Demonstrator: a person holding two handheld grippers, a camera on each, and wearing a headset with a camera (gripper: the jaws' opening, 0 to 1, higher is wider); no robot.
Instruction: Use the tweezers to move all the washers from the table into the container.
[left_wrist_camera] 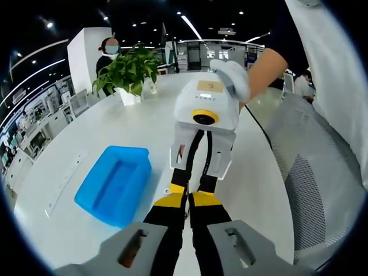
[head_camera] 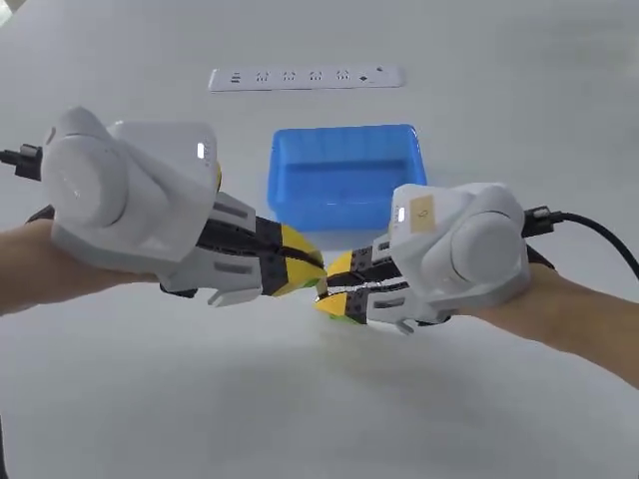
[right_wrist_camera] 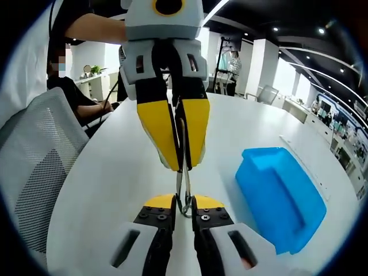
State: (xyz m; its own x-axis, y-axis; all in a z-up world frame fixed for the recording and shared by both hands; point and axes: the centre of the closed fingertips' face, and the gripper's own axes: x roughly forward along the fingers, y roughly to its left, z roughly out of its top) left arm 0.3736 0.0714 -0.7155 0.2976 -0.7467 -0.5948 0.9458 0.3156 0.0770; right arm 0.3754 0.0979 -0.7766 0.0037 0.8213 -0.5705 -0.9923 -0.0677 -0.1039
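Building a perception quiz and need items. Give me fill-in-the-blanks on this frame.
1. The container is coloured ___.
2. The left gripper and right gripper meet tip to tip in ___ of the container.
3. The tweezers are pinched by ___ grippers at once.
Missing words: blue; front; both.

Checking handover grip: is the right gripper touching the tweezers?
Touching. The right gripper view shows the tweezers pinched in the shut jaws of the right gripper, no gap either side; their far end runs between the jaws of the left gripper.
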